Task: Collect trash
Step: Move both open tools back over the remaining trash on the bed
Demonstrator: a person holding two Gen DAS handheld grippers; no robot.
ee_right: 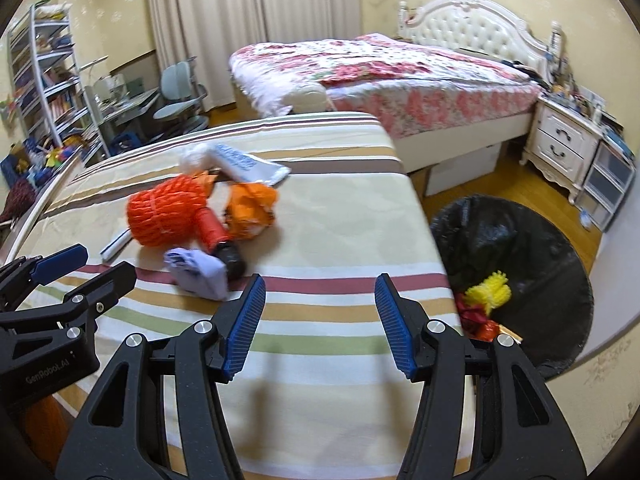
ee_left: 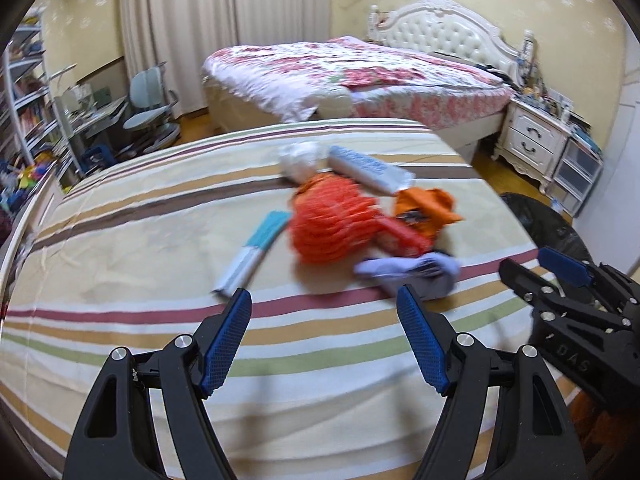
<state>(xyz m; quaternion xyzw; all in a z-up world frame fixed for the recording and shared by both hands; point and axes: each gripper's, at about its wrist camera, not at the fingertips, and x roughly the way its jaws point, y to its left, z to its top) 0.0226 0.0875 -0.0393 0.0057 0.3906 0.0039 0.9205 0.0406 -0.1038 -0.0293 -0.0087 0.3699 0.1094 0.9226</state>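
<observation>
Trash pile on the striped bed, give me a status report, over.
Left tool and right tool open, empty. Trash pile sits on striped bed, untouched. Black bin bag open beside bed, some trash inside. Path unobstructed.

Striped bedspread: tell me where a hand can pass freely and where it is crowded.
Free: the striped bedspread between the litter and its right edge, and the near stripes before both tongs. Crowded: around the orange net bundle, lilac cloth and orange wrapper.
</observation>
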